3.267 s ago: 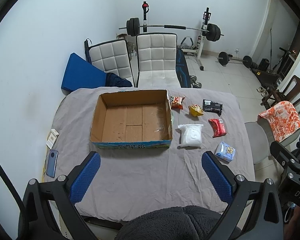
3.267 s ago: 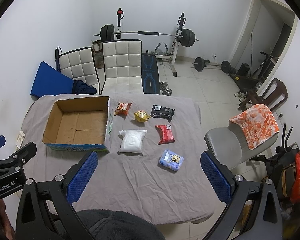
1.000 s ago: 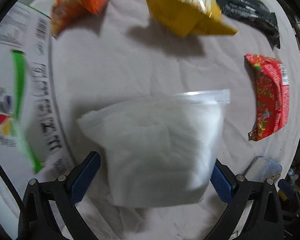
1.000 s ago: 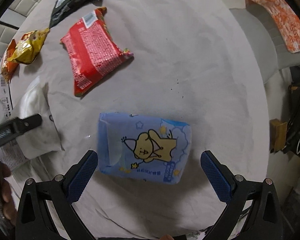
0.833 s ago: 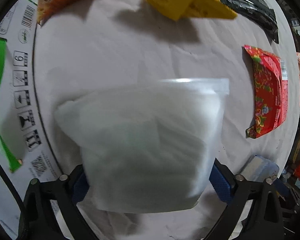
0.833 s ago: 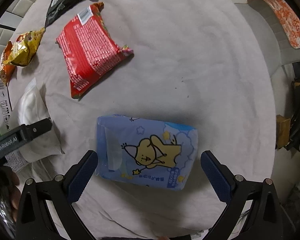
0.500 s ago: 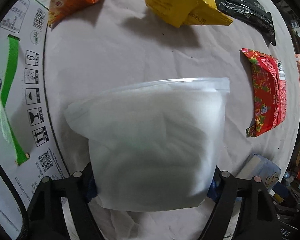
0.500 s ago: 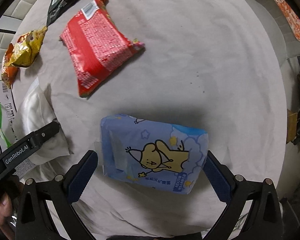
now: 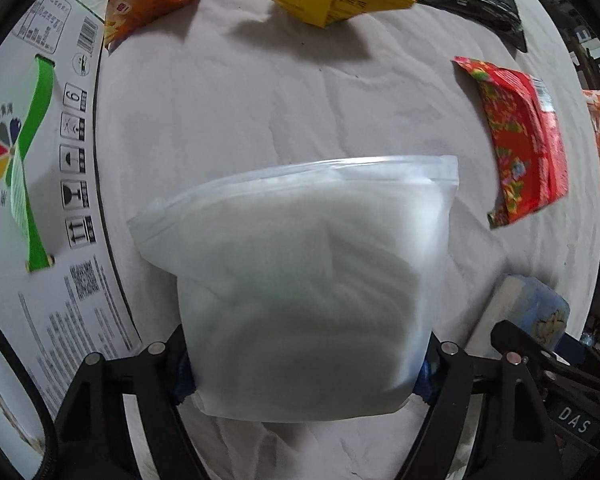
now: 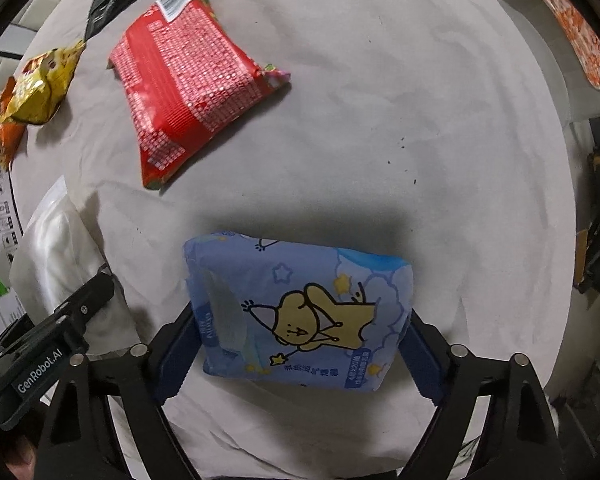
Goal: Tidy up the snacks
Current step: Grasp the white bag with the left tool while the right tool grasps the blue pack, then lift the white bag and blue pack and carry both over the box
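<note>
Both busy: left tool (image 9: pixel 304 364) pinches white zip bag (image 9: pixel 300 280); right tool (image 10: pixel 300 344) pinches blue tissue pack (image 10: pixel 300 312), lifted over grey tabletop (image 10: pixel 420 120), red packet (image 10: pixel 188 92) nearby.

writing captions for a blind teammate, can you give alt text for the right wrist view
The right gripper has its blue-padded fingers closed on a light blue plastic pack with a cartoon bear, over a grey tablecloth. A red foil snack packet lies beyond it, and a yellow crinkled snack bag farther left.
</note>
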Available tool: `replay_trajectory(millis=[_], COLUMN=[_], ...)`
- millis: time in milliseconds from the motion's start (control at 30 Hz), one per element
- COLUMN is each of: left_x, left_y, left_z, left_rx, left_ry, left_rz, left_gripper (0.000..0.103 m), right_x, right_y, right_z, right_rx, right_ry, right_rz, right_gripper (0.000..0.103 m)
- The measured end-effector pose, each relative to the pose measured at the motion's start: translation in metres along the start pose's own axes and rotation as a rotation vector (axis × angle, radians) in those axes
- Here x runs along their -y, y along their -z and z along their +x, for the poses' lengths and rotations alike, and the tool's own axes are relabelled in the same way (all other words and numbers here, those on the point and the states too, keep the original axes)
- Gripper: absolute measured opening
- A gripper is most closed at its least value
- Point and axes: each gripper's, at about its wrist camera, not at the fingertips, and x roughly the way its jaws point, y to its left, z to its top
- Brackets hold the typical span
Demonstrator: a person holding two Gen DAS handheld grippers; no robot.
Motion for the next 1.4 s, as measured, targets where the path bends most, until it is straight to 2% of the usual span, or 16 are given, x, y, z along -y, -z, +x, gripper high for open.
replay_trajectory(millis=[33, 67, 200, 300, 400, 467, 600, 900, 1067, 1267, 1400], left_x=[0.002, 0.02, 0.025, 0.03, 0.03, 0.031, 0.032, 0.024, 0.018, 0.014, 0.011], left_y=[0.005, 0.017, 0.042, 0.062, 0.08, 0.09, 0.109, 0.155, 0.185, 0.228, 0.242], left_z=[0.0, 0.009, 0.001, -0.005, -0.006, -0.005, 0.002, -0.019, -0.037, -0.049, -0.068], left_rx=[0.001, 0.006, 0.028, 0.038, 0.043, 0.038, 0.031, 0.072, 0.106, 0.128, 0.147], left_ry=[0.004, 0.008, 0.014, 0.02, 0.012, 0.005, -0.006, 0.003, 0.013, 0.024, 0.033], left_rz=[0.0, 0.0, 0.003, 0.005, 0.004, -0.004, -0.021, -0.039, -0.046, -0.058, -0.071], left_gripper=[0.079, 0.079, 0.078, 0.078, 0.078, 0.078, 0.078, 0.078, 0.078, 0.078, 0.078], right_x=[-0.001, -0.001, -0.002, 0.001, 0.008, 0.014, 0.014, -0.012, -0.014, -0.004, 0.0], right_y=[0.003, 0.007, 0.014, 0.019, 0.015, 0.002, -0.001, 0.02, 0.03, 0.029, 0.035], right_z=[0.0, 0.0, -0.003, -0.002, 0.0, 0.001, 0.019, 0.001, -0.011, -0.032, -0.045], right_rx=[0.005, 0.011, 0.036, 0.035, 0.016, -0.011, -0.019, 0.026, 0.037, 0.05, 0.061], right_ry=[0.004, 0.01, 0.031, 0.033, 0.005, -0.033, -0.027, -0.001, -0.008, -0.05, -0.097], right_rz=[-0.009, -0.015, -0.043, -0.052, -0.021, 0.013, 0.003, -0.073, -0.104, -0.105, -0.11], right_gripper=[0.087, 0.084, 0.073, 0.071, 0.077, 0.089, 0.091, 0.063, 0.043, 0.033, 0.03])
